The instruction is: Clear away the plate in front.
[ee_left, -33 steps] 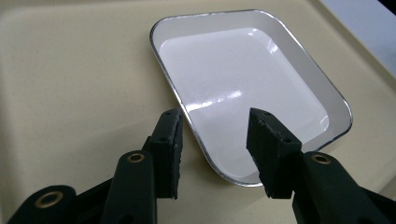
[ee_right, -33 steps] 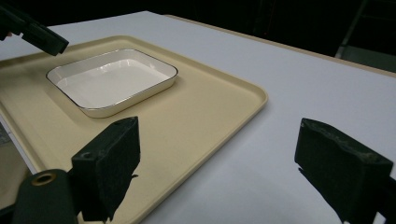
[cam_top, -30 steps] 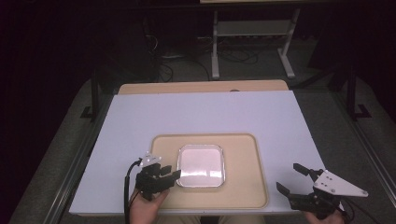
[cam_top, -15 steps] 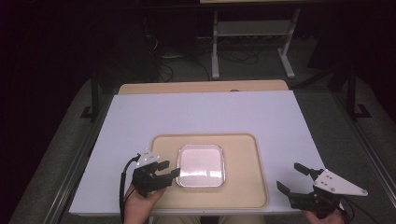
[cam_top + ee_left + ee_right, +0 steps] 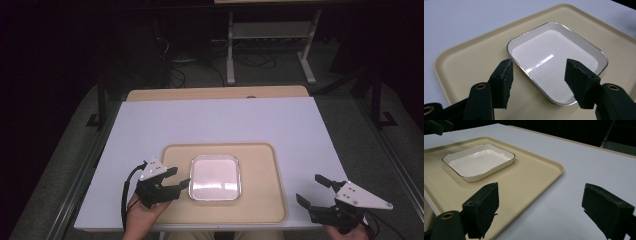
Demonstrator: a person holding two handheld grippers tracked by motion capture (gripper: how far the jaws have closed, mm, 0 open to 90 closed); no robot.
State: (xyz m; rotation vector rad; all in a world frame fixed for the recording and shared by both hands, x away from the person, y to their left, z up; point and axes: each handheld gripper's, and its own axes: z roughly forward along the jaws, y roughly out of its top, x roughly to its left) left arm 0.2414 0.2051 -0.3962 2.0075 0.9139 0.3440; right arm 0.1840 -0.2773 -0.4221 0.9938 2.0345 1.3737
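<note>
White tabletop (image 5: 220,125) in a dark room, bearing a beige tray (image 5: 260,200) with a white dish (image 5: 215,177) at its centre. Left gripper (image 5: 177,179), jaws wide, beside the dish; right gripper (image 5: 312,190), jaws wide, off the tray.

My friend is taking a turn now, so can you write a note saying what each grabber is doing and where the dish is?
Left gripper: open, empty, jaws pointing at the near left edge of the white dish, not touching it.
Right gripper: open, empty, over the white table past the right edge of the tray.
The dish is empty and sits flat in the middle of the beige tray.
Done: nothing gripped or lifted yet.
Left: probably close the left gripper on the dish's rim; the right is free to help.
</note>
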